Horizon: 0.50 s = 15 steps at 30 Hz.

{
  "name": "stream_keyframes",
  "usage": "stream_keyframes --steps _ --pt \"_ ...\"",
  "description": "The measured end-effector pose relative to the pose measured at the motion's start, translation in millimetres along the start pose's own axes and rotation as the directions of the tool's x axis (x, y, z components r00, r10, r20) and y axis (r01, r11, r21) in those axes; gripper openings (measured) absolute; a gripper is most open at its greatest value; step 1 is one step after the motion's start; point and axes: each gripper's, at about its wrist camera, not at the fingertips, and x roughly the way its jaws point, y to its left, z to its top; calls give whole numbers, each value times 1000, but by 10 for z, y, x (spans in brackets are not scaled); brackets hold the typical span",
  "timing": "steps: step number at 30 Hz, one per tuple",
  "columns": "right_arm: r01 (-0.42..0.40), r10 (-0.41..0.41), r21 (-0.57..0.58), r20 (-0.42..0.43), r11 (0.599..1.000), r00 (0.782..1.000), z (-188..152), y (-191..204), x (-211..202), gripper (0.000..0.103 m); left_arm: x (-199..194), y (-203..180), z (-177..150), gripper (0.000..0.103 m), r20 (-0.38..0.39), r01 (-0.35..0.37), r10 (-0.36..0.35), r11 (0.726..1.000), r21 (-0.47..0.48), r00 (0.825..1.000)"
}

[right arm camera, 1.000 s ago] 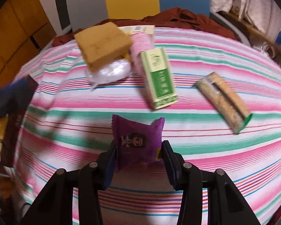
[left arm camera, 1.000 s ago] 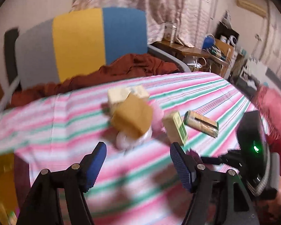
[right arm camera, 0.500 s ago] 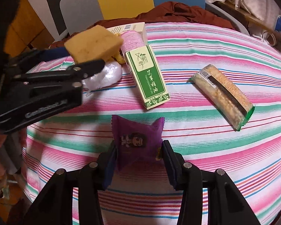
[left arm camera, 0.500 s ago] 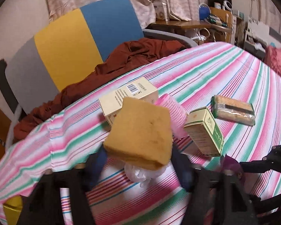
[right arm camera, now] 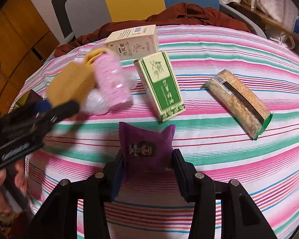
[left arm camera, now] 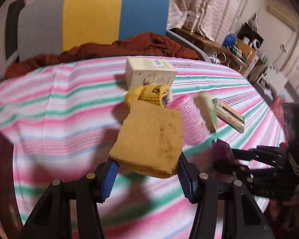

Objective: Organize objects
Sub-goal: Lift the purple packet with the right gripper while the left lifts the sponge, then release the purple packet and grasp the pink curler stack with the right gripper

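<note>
Striped tablecloth (right arm camera: 239,39) covers the table; a chair with grey, yellow and blue panels (left arm camera: 93,16) stands behind, rust-red cloth (left arm camera: 129,45) draped on it. Left gripper (left arm camera: 147,176) pinches a tan sponge (left arm camera: 149,139), lifted. Beside it: pink ribbed roller (right arm camera: 111,79), cream box (right arm camera: 133,42), green box (right arm camera: 161,83), wrapped cracker bar (right arm camera: 239,101). Right gripper (right arm camera: 147,177) clamps a purple sachet (right arm camera: 145,147), low over the cloth.

A lived-in home room, this. Curtains (left arm camera: 215,10) hang behind a cluttered wooden desk (left arm camera: 225,47); a striped cloth (right arm camera: 229,169) covers the table.
</note>
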Motion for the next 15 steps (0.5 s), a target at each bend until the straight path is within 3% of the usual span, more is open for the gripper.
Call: stream_keyframes --steps 4,9,12,15 --pt "18 -18 -28 2 999 1000 -9 51 9 48 -148 80 -199 56 -1 3 -3 1000 -22 1000" --pt "48 -44 -75 49 996 998 40 109 -41 54 -383 -26 -368 56 41 -9 7 999 47 999" --pt "5 9 -110 129 994 992 53 211 -195 55 -425 -75 -451 56 33 -7 5 998 55 999" --pt "-73 98 -157 156 985 983 23 375 -250 55 -454 -127 -526 56 32 -11 9 998 68 999"
